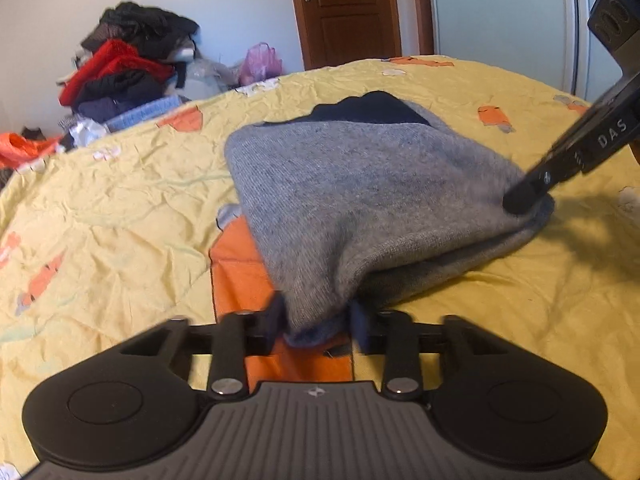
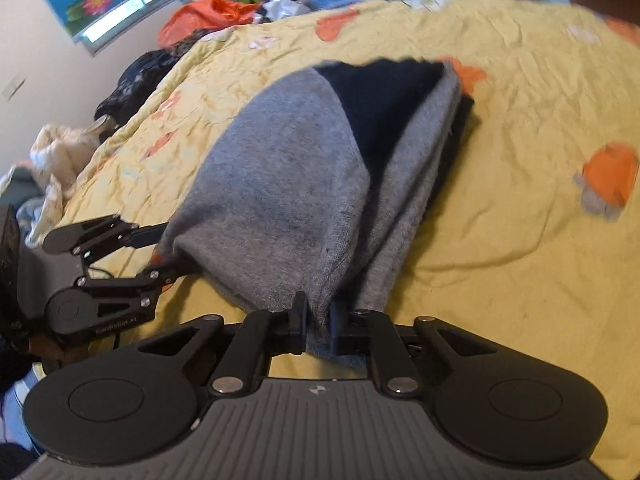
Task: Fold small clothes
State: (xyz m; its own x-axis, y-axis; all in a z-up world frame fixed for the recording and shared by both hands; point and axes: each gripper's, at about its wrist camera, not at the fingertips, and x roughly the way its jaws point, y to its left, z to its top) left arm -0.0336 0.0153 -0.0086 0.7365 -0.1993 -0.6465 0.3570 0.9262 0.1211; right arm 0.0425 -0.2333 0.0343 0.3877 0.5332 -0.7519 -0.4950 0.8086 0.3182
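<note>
A grey knit garment [image 1: 360, 184] with a dark navy part [image 1: 372, 108] lies partly folded on the yellow bedspread [image 1: 120, 208]. My left gripper [image 1: 316, 324] is shut on its near corner. My right gripper [image 1: 524, 200] comes in from the right in the left wrist view and is shut on the garment's right corner. In the right wrist view the right gripper [image 2: 319, 324] pinches a fold of the grey garment [image 2: 288, 168], whose navy part [image 2: 384, 96] shows at the far end. The left gripper [image 2: 170, 250] holds the garment's left corner there.
A heap of clothes [image 1: 124, 68] and a pink bag [image 1: 260, 60] lie beyond the bed's far left edge. A brown door [image 1: 344, 8] stands behind. Orange and dark clothes [image 2: 200, 16] lie past the bed in the right wrist view. The bedspread [image 2: 520, 120] has orange patches.
</note>
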